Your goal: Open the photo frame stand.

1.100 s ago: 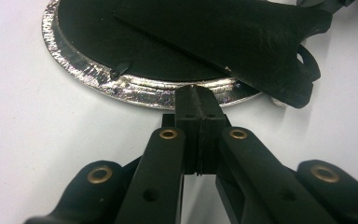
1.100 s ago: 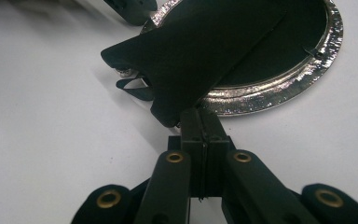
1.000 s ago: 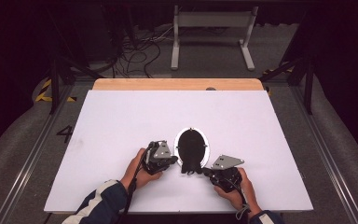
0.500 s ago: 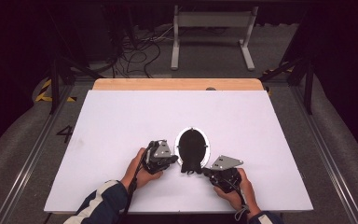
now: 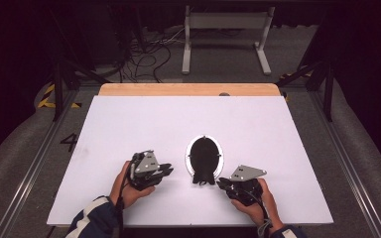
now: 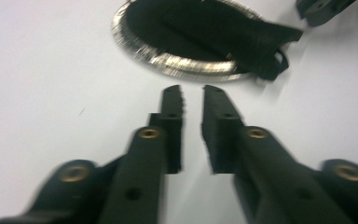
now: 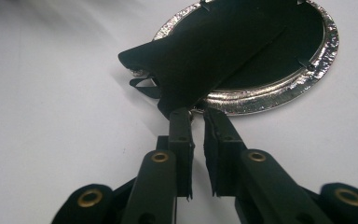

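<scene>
Oval silver-rimmed frame [image 5: 204, 155] lies flat on the white table [image 5: 129, 124], near its front edge, a black cloth [image 5: 203, 163] draped over it with one end trailing off the rim toward the person. Left hand-held gripper [image 5: 164, 171] sits to the frame's left, apart from it — jaws have just been opening to a narrow slit, nothing between them, tips short of the rim in the left gripper view [image 6: 192, 91]. Right hand-held gripper [image 5: 223, 183] is just below and right of the frame — jaws likewise just opened a crack, tips [image 7: 196, 114] at the cloth's trailing end, gripping nothing.
</scene>
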The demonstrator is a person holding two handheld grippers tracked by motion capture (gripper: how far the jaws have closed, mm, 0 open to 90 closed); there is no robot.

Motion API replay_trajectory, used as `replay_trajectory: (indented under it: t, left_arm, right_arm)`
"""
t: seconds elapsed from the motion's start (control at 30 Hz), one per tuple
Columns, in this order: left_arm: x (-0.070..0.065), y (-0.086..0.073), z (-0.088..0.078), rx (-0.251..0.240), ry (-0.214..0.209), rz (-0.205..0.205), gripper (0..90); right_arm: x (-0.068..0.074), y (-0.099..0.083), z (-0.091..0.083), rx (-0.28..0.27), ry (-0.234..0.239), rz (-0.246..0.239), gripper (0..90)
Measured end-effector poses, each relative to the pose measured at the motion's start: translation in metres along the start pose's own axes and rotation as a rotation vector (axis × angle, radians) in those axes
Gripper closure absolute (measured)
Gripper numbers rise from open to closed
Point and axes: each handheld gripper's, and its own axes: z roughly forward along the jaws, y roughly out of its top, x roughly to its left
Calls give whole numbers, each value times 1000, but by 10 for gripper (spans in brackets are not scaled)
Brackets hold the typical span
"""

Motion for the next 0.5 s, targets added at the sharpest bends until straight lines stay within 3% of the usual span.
replay_trajectory:
  t: [0.07, 0.1, 0.13, 0.27, 0.3, 0.33, 0.5]
  left_arm:
    - [3, -12, -12, -10, 7, -26, 692]
    - [4, -17, -18, -14, 19, -34, 616]
    - [4, -21, -21, -18, 31, -45, 616]
    - [7, -40, -39, -69, 80, -118, 440]
    - [6, -44, -41, -51, 106, -123, 351]
    - [4, -47, -43, -33, 116, -127, 329]
    - [-4, -59, -47, 2, 77, -106, 215]
  right_arm:
    - [0, 1, -1, 13, 9, -3, 789]
    - [0, 2, -2, 24, 27, -9, 773]
    - [0, 2, -2, 24, 27, -9, 773]
    - [2, 4, -2, 44, 36, -19, 729]
    - [2, 4, -1, 51, 40, -19, 714]
    - [2, 4, -1, 56, 43, -19, 694]
    - [3, 5, 4, 88, 41, -17, 627]
